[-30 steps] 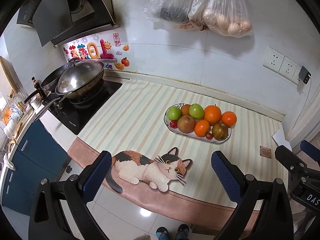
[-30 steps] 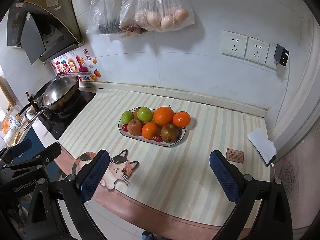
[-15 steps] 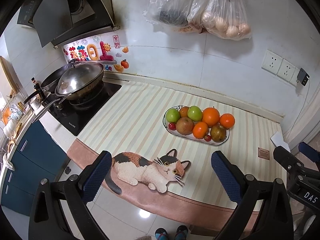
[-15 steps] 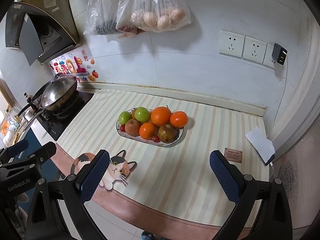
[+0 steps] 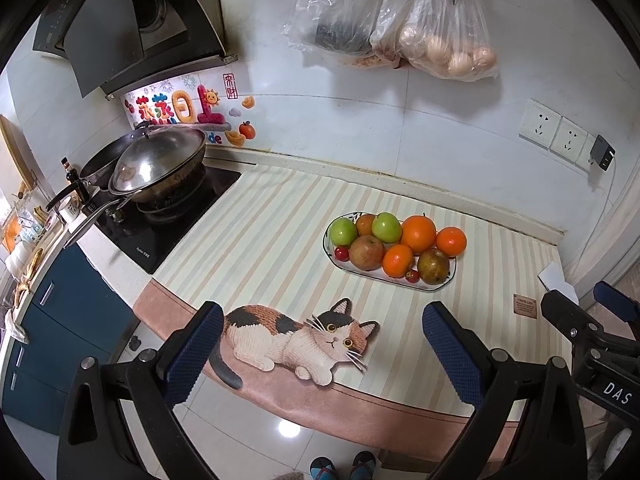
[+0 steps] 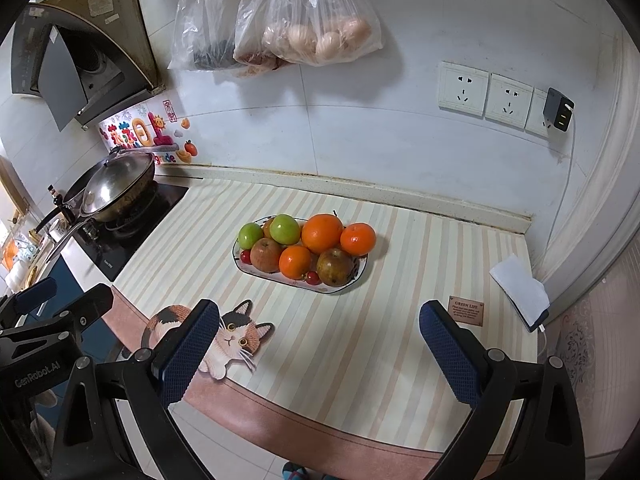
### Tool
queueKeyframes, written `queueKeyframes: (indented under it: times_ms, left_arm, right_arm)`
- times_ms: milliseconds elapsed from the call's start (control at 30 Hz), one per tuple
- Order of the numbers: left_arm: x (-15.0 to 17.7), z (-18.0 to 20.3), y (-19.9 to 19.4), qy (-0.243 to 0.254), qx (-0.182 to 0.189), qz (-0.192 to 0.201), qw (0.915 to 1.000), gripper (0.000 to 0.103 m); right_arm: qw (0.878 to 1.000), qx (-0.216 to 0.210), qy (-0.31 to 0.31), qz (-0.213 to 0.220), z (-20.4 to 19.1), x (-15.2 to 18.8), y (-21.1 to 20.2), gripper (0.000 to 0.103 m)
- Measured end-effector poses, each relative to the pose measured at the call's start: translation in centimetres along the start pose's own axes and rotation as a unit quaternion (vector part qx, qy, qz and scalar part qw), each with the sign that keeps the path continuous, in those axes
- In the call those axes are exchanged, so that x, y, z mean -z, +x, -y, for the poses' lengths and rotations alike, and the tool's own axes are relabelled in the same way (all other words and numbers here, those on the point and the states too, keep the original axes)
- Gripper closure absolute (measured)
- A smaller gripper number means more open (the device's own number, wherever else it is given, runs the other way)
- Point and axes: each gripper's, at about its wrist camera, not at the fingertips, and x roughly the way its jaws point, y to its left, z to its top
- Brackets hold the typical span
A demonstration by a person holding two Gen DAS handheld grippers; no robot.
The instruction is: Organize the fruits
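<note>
Two grippers hang over the near edge of the striped tabletop, both with fingers spread wide and grasping nothing: the left gripper and the right gripper. From the right gripper, the plate of fruit sits at 12 o'clock, well apart from both. It carries oranges, green apples, brownish fruits that may be pears, and small red ones. A cat mat lies at the plate's 7 o'clock; a wok stands at 10 o'clock.
</note>
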Motion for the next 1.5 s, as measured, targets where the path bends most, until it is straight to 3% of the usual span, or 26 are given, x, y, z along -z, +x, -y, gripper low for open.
queueKeyframes:
  times_ms: [1500]
  left_arm:
    - [0.1, -1.0, -0.8, 0.002, 0.0, 0.009, 1.0, 0.001]
  right_arm:
    - [1.0, -0.003, -0.001, 0.004, -0.4, -0.3, -0.8, 0.001]
